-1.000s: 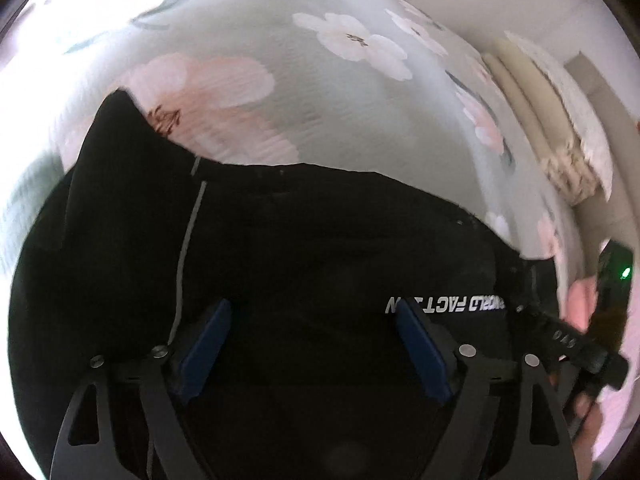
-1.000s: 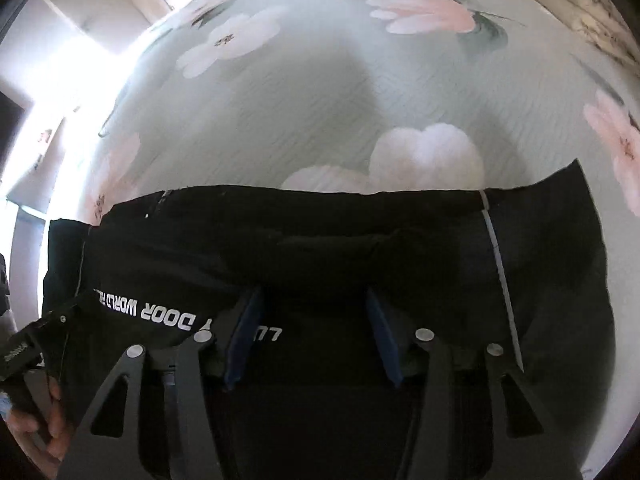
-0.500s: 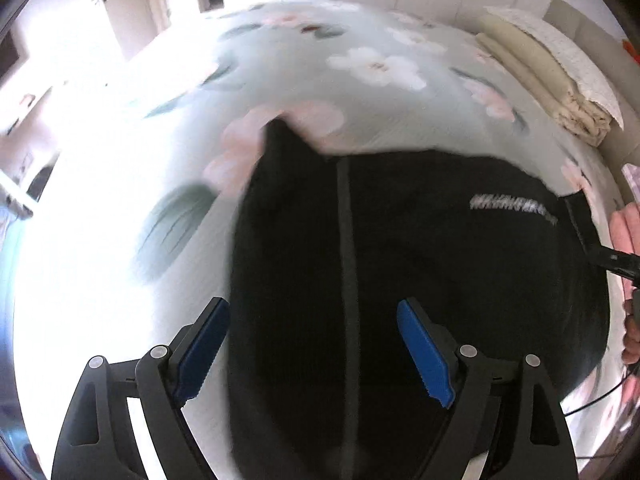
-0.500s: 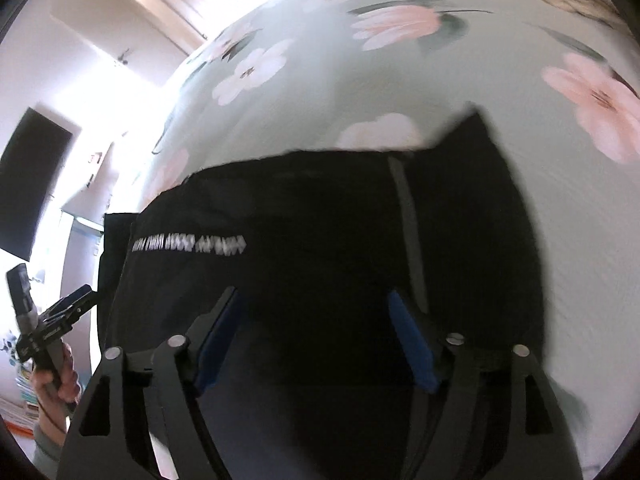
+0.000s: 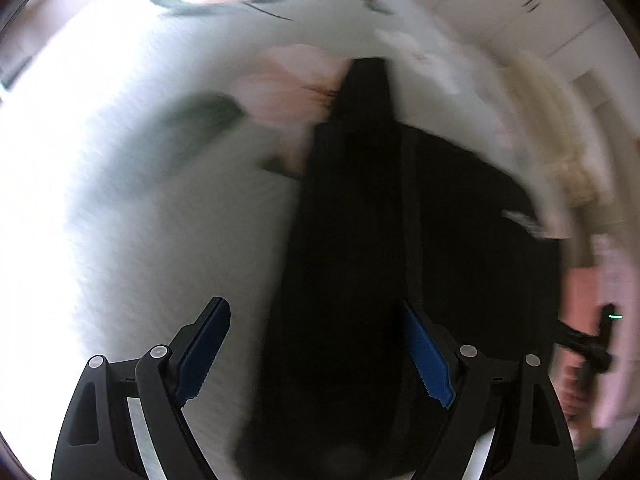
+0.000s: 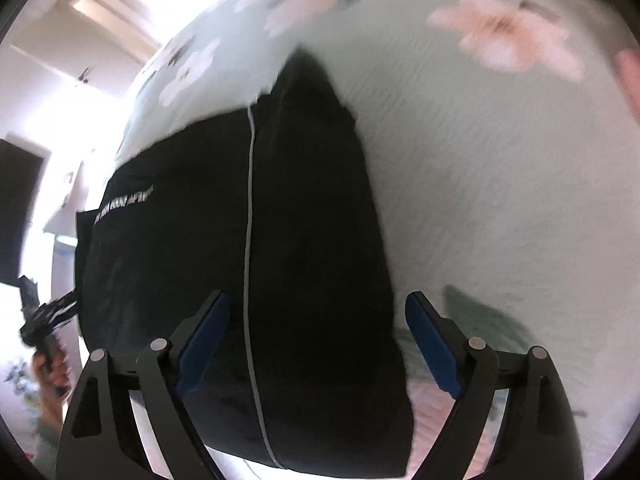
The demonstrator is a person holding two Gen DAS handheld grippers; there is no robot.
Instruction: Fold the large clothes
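Black folded garment (image 6: 304,240), with a thin pale stripe and white lettering, is lying on the floral bed (image 6: 500,200). Left hand-held gripper (image 5: 316,356) is gaping wide, empty; right hand-held gripper (image 6: 316,344) has just been opening, gripping nothing.

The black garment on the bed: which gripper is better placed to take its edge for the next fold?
Probably the right gripper. Its jaws, just opened, are empty and straddle the black garment near its edge. The left gripper is also open, but its view is more blurred.

A home bedroom: a floral bedspread (image 6: 500,168), folded bedding (image 5: 560,128) and white cupboard doors (image 5: 500,4).
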